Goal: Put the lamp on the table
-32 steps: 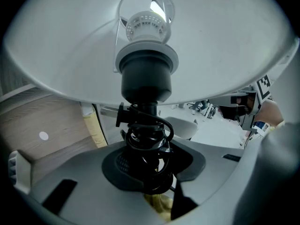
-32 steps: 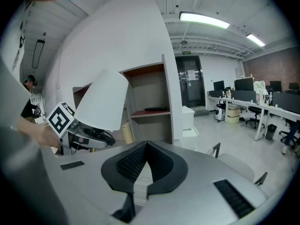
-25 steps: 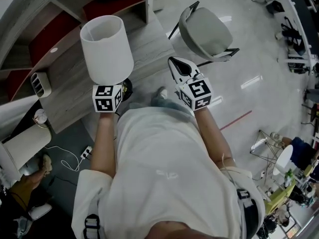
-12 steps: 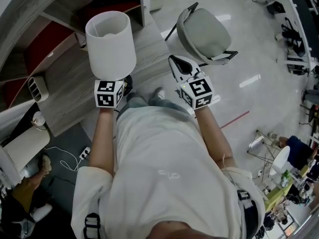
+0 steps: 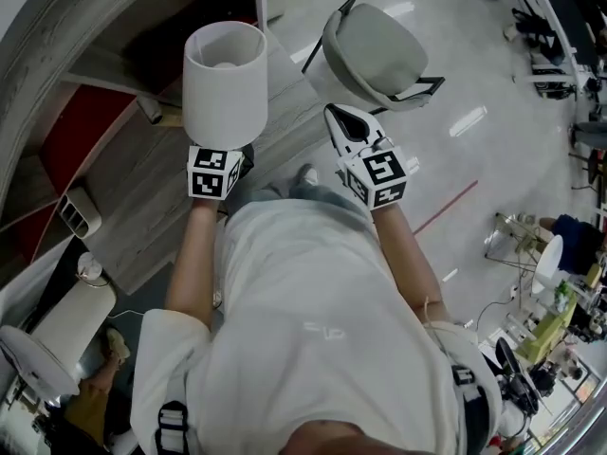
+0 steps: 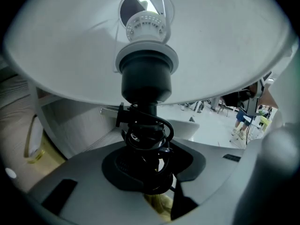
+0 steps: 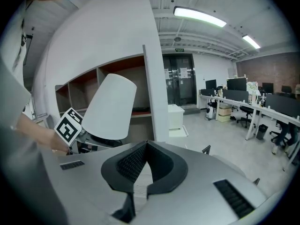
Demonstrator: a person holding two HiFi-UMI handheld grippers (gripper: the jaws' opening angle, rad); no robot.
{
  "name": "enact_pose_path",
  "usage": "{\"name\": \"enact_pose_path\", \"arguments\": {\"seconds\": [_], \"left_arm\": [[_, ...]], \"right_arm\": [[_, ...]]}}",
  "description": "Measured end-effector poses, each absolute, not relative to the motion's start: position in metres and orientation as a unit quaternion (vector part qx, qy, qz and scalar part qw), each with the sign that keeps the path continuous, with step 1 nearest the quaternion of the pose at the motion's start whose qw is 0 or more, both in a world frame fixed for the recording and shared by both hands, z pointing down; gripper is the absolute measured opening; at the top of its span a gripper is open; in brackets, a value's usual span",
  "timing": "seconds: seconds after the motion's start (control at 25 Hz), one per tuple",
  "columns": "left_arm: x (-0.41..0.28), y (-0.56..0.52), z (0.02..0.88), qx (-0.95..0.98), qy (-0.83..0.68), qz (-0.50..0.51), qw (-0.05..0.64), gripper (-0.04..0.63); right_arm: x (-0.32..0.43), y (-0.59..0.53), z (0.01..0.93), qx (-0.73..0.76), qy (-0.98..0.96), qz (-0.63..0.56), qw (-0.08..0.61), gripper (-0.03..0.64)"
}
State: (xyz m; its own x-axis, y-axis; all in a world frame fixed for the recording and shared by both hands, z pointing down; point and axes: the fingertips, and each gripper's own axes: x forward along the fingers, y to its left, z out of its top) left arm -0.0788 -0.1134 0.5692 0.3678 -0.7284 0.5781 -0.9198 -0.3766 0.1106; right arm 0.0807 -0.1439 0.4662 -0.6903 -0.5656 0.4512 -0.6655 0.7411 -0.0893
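Lamp [image 5: 225, 81] first: it is off the table [image 5: 142, 192], carried in the air over the table's near edge, its white drum shade [image 6: 225, 46] rising upright just above the marker cube [image 5: 215, 172] of the left gripper [image 6: 152, 172]. In the left gripper view the jaws are clamped, at a middling width, on the lamp's black stem where the black cord [image 6: 147, 132] is wound round it in loops. The black socket [image 6: 146, 81] and the white bulb holder [image 6: 144, 25] stand straight above that grip, inside the shade. Whether the lamp's foot touches the table cannot be made out from the head view. From the right gripper view the lamp leans a little and hangs clear in front of the shelves behind the table. The right gripper [image 5: 340, 119] is off the table's right-hand end, over the glossy floor [image 5: 455, 83] and near the table's corner. Its jaws are brought together at the tips with nothing between them. That gripper points away from the person toward a grey chair [image 5: 375, 53], which stands on the floor just past the same corner of the table. The table itself is grey wood-grain, with open shelf compartments [image 5: 76, 121] backed in red along its far side. A small white slotted box [image 5: 78, 211] stands on the table's surface, well to the left of the lamp. The person wears a white shirt [image 5: 313, 330], and one shoe [image 5: 305, 175] shows on the floor beside the table's near edge, between the two grippers.
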Motion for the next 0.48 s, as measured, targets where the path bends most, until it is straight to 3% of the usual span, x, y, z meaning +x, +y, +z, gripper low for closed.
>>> {"name": "enact_pose_path", "arguments": {"seconds": [0.48], "left_arm": [[-0.072,-0.146,0.575,0.856,-0.423,0.227,0.19,0.144]], "right_arm": [[0.087,-0.137,0.455,0.42,-0.87,0.14,0.217,0.028]]}}
